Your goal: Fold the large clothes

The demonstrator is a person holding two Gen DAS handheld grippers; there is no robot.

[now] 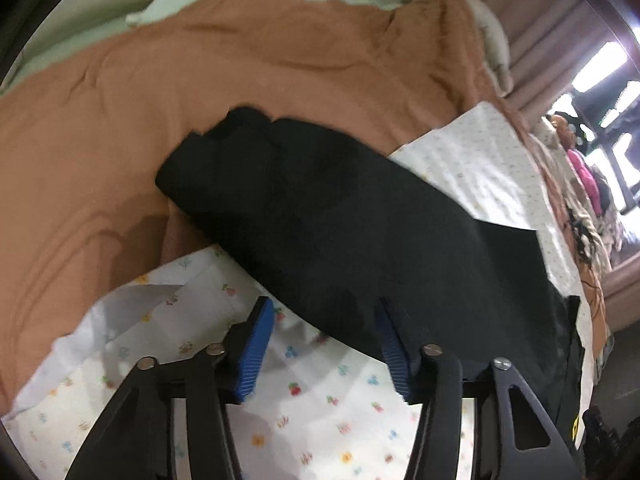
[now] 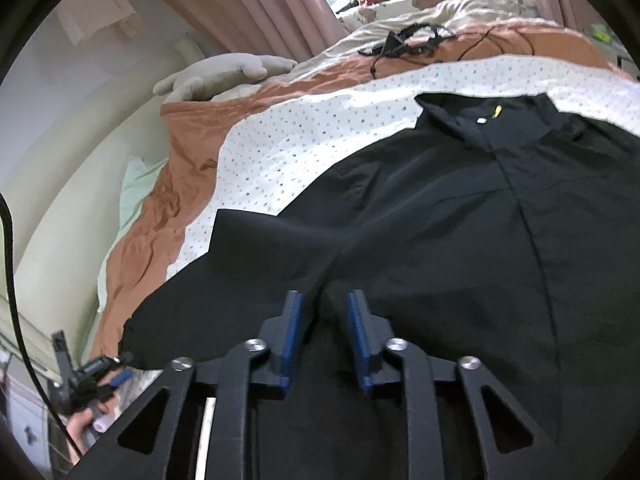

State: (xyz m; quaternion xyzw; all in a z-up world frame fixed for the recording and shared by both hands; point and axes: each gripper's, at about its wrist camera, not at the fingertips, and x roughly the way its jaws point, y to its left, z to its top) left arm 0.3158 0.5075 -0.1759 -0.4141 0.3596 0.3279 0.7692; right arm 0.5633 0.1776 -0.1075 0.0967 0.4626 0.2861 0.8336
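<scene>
A large black collared shirt (image 2: 460, 220) lies spread on the bed, its collar (image 2: 480, 120) with a white button and yellow tag at the far end. In the right wrist view my right gripper (image 2: 324, 296) stands narrow on the near part of the shirt. A ridge of black cloth is bunched between its blue pads, and creases run into the gap. In the left wrist view the shirt's sleeve (image 1: 280, 200) stretches away to the upper left. My left gripper (image 1: 324, 302) is half open over the sleeve's near edge, the pads not pressing on it.
Beneath the shirt lies a white patterned sheet (image 1: 320, 400) on an orange blanket (image 1: 120, 120). A grey plush toy (image 2: 224, 76) and black cables (image 2: 404, 44) lie farther up the bed. Curtains (image 2: 256, 8) hang behind. A person's hand (image 2: 86, 420) shows at lower left.
</scene>
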